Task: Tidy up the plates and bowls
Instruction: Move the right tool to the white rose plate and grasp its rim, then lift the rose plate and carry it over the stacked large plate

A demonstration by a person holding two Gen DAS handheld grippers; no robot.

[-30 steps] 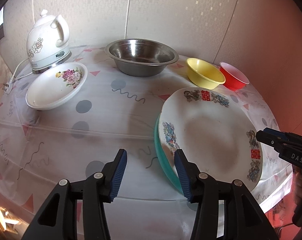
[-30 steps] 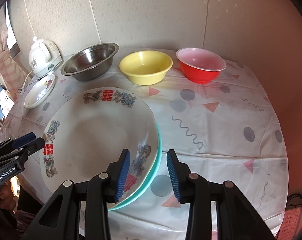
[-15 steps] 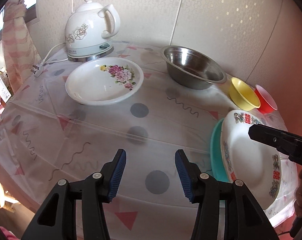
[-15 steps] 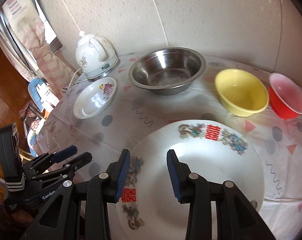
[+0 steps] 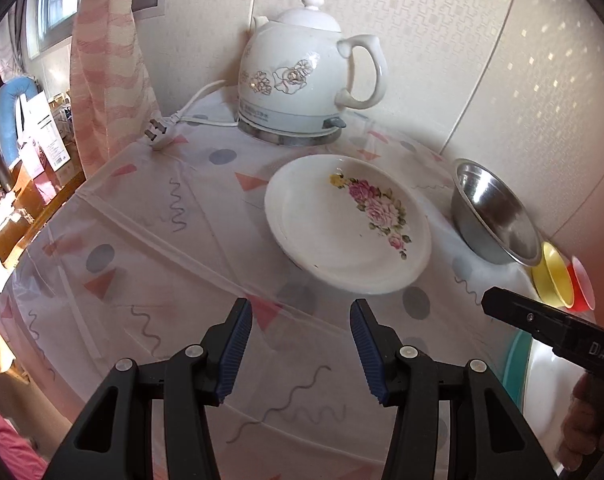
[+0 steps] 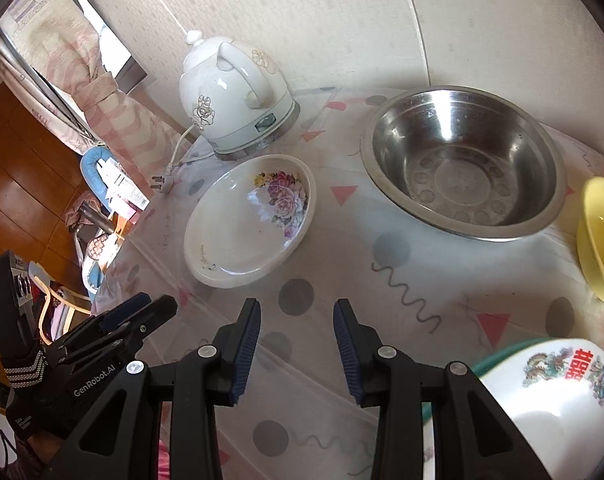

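A white plate with pink roses [image 5: 341, 228] [image 6: 250, 220] lies on the patterned tablecloth, just beyond both grippers. My left gripper [image 5: 300, 312] hangs open short of its near rim, nothing between the fingers. My right gripper [image 6: 298, 308] is open too, over bare cloth to the right of that plate. A steel bowl [image 5: 493, 216] [image 6: 461, 164], a yellow bowl [image 5: 551, 280] [image 6: 599, 240] and a red bowl [image 5: 581, 286] line the wall. The large white plate with red characters [image 6: 549, 392] rests on a teal plate [image 5: 515, 364] at the right edge.
A white electric kettle [image 5: 302, 76] [image 6: 230, 100] stands behind the rose plate, its cord and plug [image 5: 158, 134] trailing left. The table's rounded edge [image 5: 42, 280] drops off at the left, toward a pink curtain and clutter on the floor.
Both views have swung left, away from the large plate stack and toward the rose plate and kettle. Both grippers' jaws stayed apart and hold nothing.
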